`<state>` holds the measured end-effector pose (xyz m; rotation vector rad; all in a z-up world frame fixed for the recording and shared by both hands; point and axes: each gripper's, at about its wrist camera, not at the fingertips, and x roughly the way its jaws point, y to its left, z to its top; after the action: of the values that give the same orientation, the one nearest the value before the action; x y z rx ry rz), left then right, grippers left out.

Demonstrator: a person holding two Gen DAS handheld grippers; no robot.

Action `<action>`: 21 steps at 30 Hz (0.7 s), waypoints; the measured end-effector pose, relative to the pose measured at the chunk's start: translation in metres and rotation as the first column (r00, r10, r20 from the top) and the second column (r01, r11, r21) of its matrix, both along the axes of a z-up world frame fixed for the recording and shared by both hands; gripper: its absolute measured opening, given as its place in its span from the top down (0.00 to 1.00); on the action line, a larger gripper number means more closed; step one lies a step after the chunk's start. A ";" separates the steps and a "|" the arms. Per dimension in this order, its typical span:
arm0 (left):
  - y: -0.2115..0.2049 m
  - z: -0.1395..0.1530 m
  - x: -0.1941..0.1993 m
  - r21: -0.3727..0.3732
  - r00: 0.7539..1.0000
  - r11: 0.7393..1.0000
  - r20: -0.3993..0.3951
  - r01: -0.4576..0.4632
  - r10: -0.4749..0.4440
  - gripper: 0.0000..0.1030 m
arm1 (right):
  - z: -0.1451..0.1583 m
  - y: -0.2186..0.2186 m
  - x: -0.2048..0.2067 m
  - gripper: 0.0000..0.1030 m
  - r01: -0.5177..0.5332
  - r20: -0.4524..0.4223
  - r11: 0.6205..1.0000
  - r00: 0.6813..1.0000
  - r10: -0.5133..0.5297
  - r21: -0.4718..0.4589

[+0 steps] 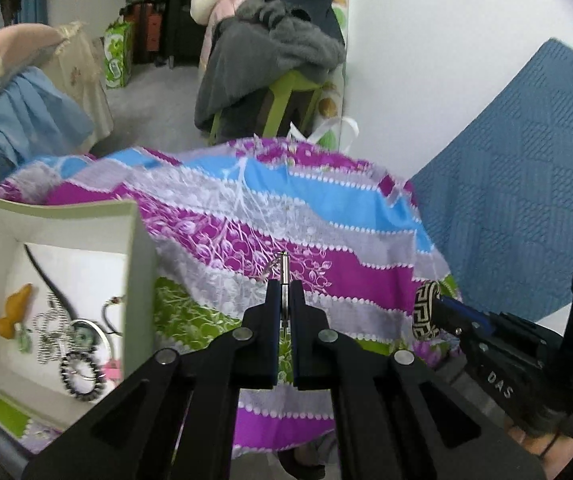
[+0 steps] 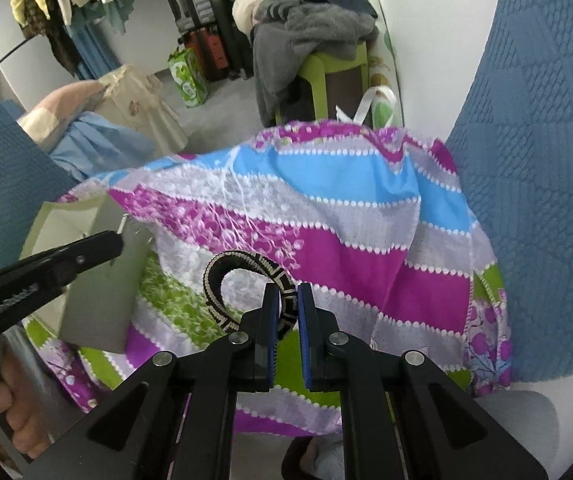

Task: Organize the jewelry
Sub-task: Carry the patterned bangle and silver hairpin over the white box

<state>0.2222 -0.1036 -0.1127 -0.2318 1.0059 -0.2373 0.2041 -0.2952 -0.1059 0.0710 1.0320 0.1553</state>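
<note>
Both grippers clamped: left gripper (image 1: 285, 300) on clip (image 1: 283, 270), right gripper (image 2: 286, 312) on bangle (image 2: 242, 280); box (image 1: 138, 264) nearby.

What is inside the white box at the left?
The white box holds a dark beaded bracelet, silver chains, a black cord, an orange pendant and a metal ring. Its near wall hides the remainder.

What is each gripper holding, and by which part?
Left gripper: a thin metal piece, by its lower end. Right gripper: the patterned bangle, by its rim.
</note>
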 end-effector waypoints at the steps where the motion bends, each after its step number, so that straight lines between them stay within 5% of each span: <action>1: 0.003 0.007 -0.002 0.000 1.000 1.000 0.011 -0.003 0.003 0.97 | 0.006 0.001 0.000 0.93 -0.001 0.012 1.000 1.000 0.001 -0.002; 12: 0.048 0.082 -0.024 0.007 0.995 0.999 0.100 -0.031 0.030 0.97 | 0.094 0.035 -0.002 0.93 -0.007 0.175 1.000 0.985 0.006 0.008; 21: 0.096 0.115 -0.034 0.036 0.986 0.998 0.159 -0.049 0.043 0.97 | 0.127 0.087 -0.001 0.93 -0.050 0.245 0.998 0.969 0.037 0.044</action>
<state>0.1879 -0.0078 0.0019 -0.1970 0.8462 -0.1905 0.2028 -0.2081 0.0210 0.0729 0.7844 0.2243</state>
